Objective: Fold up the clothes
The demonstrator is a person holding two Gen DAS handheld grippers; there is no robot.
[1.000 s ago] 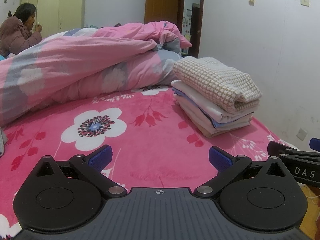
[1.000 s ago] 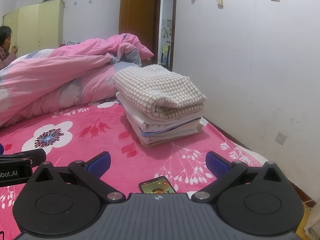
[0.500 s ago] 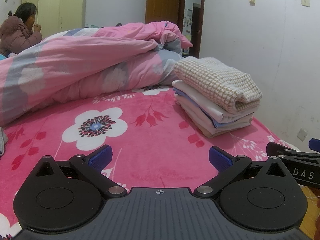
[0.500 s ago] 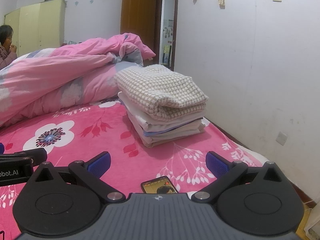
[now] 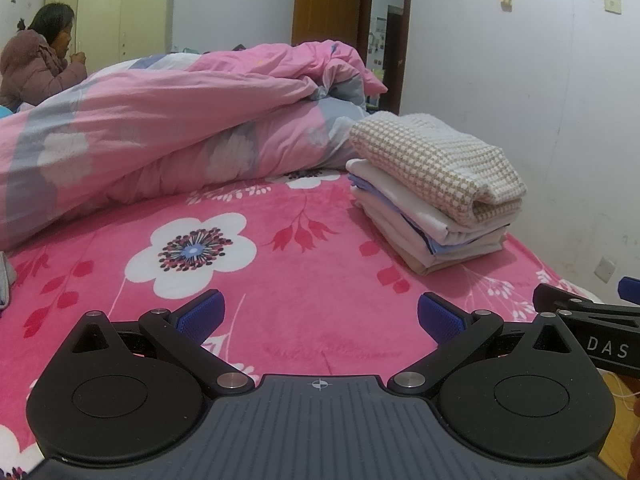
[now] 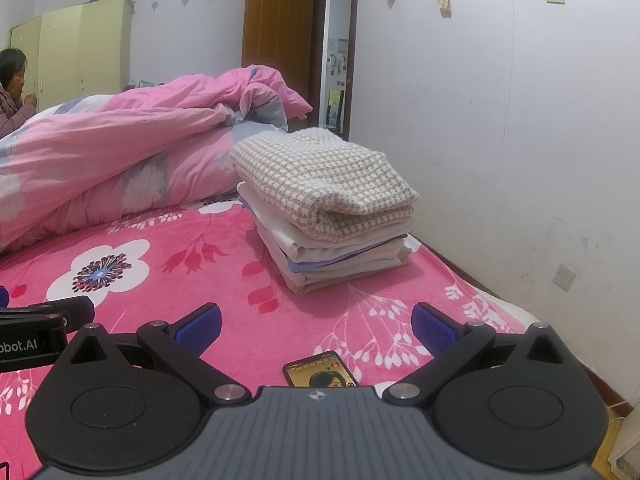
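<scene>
I hold my left hand-held gripper [image 5: 319, 314] low over the near edge of the bed [image 5: 280, 304], its blue fingers [image 5: 200, 314] spread wide with nothing between them. My right hand-held gripper [image 6: 316, 322] sits just beside it at the same height, spread just as wide and also empty.

The stack of folded clothes [image 6: 328, 216] lies on the pink flowered blanket [image 6: 160, 264], well ahead of both grippers and close to the white wall [image 6: 500, 120]. A beige checked piece [image 6: 320, 176] is on top, with white, blue and tan layers under it. Behind and to the left of the stack, touching its far side, is a bunched pink quilt [image 5: 160, 128]. A phone [image 6: 320, 372] with its screen lit lies on the blanket just in front of my right gripper. Far off at the left, beyond the quilt, a person [image 5: 36, 68] in a brown coat sits near a pale wardrobe [image 5: 120, 12].
</scene>
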